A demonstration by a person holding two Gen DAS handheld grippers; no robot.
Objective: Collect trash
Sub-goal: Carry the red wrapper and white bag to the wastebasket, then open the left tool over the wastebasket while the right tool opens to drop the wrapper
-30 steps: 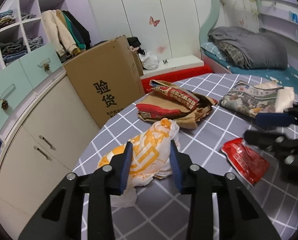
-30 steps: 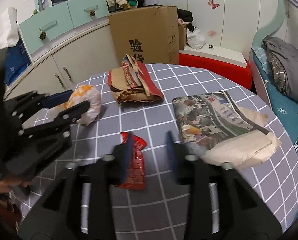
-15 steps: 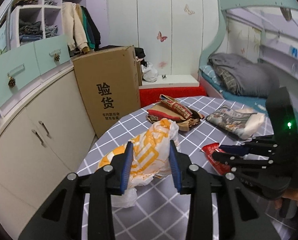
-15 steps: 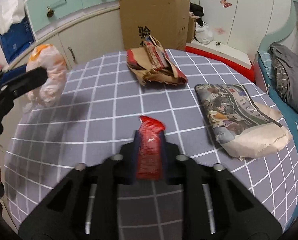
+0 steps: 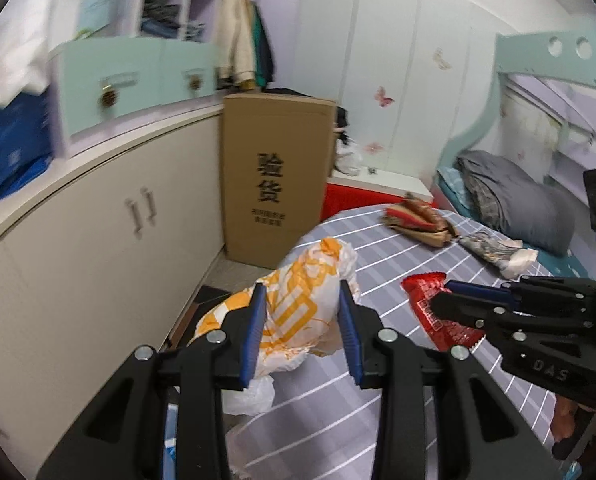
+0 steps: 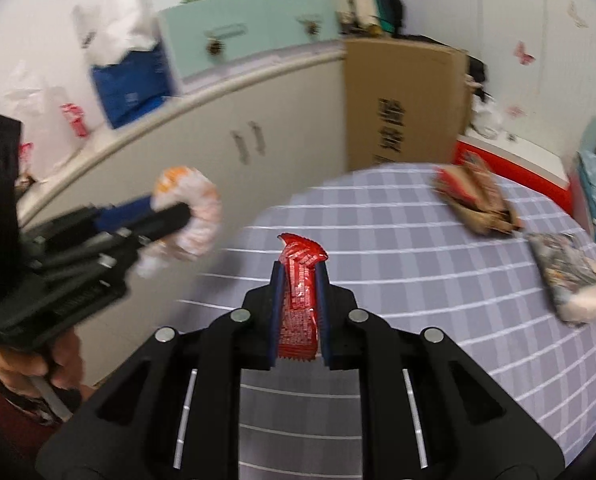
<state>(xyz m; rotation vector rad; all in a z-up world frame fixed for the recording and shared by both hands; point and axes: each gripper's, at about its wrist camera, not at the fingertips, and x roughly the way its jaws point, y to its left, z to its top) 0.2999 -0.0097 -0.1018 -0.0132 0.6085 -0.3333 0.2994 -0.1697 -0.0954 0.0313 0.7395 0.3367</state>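
Item 1, nearest: the left gripper [image 5: 301, 320]. Its jaws are pressed against the two sides of a crumpled orange-and-white bag [image 5: 298, 312], which is held lifted off the table, past the table's edge and over the floor by the cabinets.

Item 2: the right gripper [image 6: 299, 312]. A red snack wrapper [image 6: 299, 300] is pinched flat between its blue pads [image 6: 278, 312], the twisted top standing up beyond the fingertips; it is carried clear above the round table with the grey checked cloth [image 6: 397, 280].

Item 3, further along the table: a pile of crumpled brown-and-red paper packaging [image 6: 477, 200] and, just beside it, a folded newspaper-printed bag [image 6: 569, 276]. Both are left lying on the cloth, not yet collected.

Item 4, beyond the table: a tall cardboard box [image 5: 274, 176] is stood on the floor against the cream cabinets [image 5: 98, 248]; whether it is open cannot be told.

Step in hand, as judged: two pieces have been picked up and are in transit to a disposal point, which is not seen. The next move is judged to call for a receptacle to be reached, both grips released over it, and the two remaining pieces fetched.
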